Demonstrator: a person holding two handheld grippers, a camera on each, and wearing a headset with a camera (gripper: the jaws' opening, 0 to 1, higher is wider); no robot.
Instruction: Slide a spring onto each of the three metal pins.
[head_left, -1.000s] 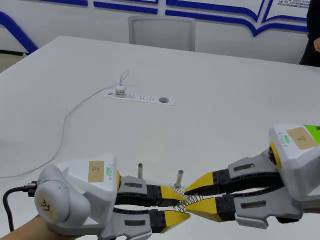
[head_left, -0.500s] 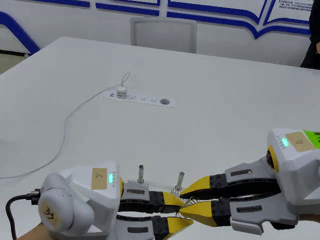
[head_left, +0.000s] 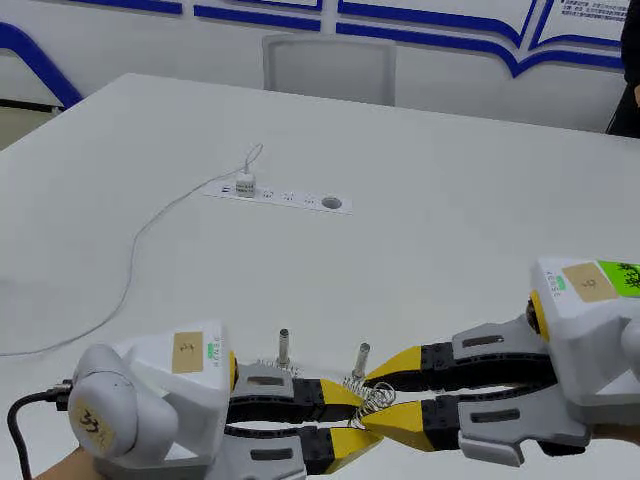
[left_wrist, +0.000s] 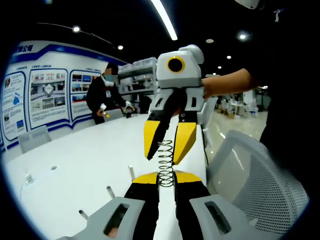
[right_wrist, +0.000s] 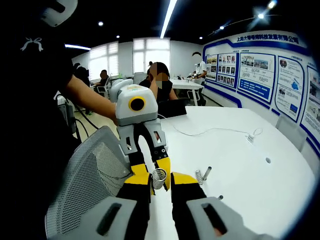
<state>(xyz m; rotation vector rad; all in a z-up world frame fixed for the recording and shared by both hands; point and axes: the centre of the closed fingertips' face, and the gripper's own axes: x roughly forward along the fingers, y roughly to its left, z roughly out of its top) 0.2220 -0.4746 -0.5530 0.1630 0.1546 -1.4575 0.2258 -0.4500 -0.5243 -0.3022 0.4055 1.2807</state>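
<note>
The left gripper (left_wrist: 165, 178) held the lower end of a spring (left_wrist: 165, 161). Its two yellow-tipped jaws were almost closed on the coils, at the bottom centre of the left gripper view. The spring stood out straight from these jaws toward the right gripper (left_wrist: 167, 147), which came from the top of that view. The right gripper's jaws were apart, one on each side of the far end of the spring. I could not tell if they touched it.

In the head view both grippers met low in the frame, just in front of two upright metal pins, the left pin (head_left: 284, 345) and the right pin (head_left: 361, 356). In the right gripper view a second spring (right_wrist: 198, 176) was just beside a pin (right_wrist: 206, 173); whether it was around the pin, I could not tell.

Further up the white table (head_left: 450, 230) lay a power strip (head_left: 285, 197) with a white cable (head_left: 130, 260), and a grey chair (head_left: 330, 65) stood at the top.
</note>
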